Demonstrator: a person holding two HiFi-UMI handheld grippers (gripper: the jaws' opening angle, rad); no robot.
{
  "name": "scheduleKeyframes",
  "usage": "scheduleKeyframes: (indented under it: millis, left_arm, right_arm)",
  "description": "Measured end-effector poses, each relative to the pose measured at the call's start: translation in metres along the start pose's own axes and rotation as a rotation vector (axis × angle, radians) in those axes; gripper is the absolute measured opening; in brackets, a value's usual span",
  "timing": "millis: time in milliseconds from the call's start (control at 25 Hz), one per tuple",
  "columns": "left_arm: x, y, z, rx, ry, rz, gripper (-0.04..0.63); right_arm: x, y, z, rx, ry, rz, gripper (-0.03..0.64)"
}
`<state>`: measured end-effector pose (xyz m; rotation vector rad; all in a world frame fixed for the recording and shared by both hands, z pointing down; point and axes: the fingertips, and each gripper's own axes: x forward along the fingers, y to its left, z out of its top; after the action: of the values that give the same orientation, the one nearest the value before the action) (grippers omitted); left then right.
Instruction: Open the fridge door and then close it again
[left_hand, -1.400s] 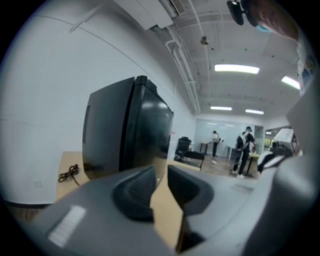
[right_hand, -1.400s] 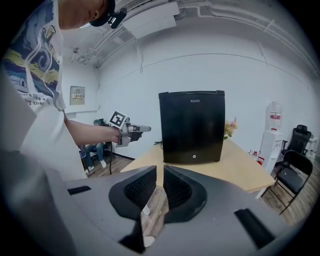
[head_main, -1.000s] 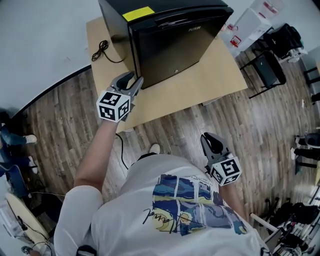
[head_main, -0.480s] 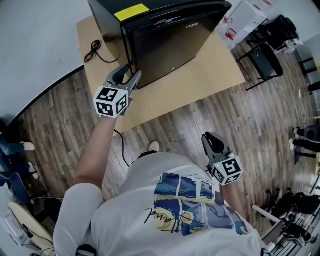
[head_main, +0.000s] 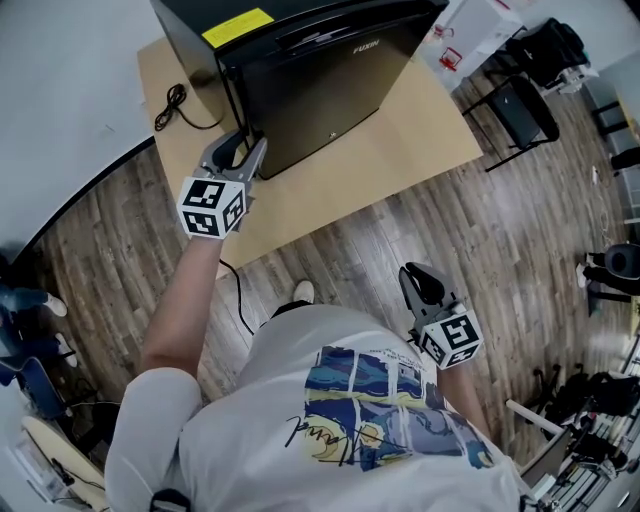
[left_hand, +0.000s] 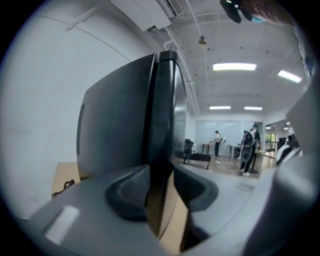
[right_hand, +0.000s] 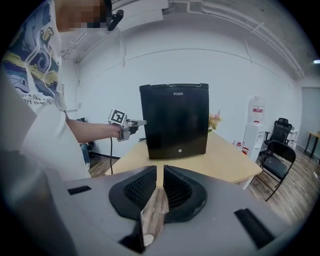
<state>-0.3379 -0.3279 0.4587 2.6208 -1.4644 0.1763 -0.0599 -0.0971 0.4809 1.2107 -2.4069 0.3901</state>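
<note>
"FUXIN" on the fridge (right_hand: 175, 122)

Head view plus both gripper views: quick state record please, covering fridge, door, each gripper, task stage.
fridge: black mini fridge, upright on the wooden table
door: door looks closed
left gripper: left gripper at the door's left edge in the head view; jaws open astride it, just closed a little; pad contact unclear
right gripper: right gripper low by the person's torso, away from the fridge; jaws together, nothing between
task stage: door not yet opened
</note>
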Motion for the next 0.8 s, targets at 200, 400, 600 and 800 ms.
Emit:
scheduleKeyframes:
  millis: [200,400,600,800]
  left_arm:
    - [0.000,0.000,0.000,0.008,0.003,0.001,0.153]
    - [0.001,0.002,-0.001,0.012,0.008,-0.007,0.152]
    - [-0.001,0.007,-0.003,0.003,0.000,0.001,0.152]
    - [0.000,0.006,-0.003,-0.005,0.001,0.014,0.150]
  right_arm:
    - [-0.004,-0.002,-0.008,0.023,0.008,-0.009,0.043]
    - [-0.003,0.001,-0.011,0.028,0.017,-0.008,0.041]
    - [-0.004,0.002,-0.010,0.028,0.010,-0.018,0.040]
    - [-0.011,-0.005,-0.013,0.035,0.008,-0.032,0.040]
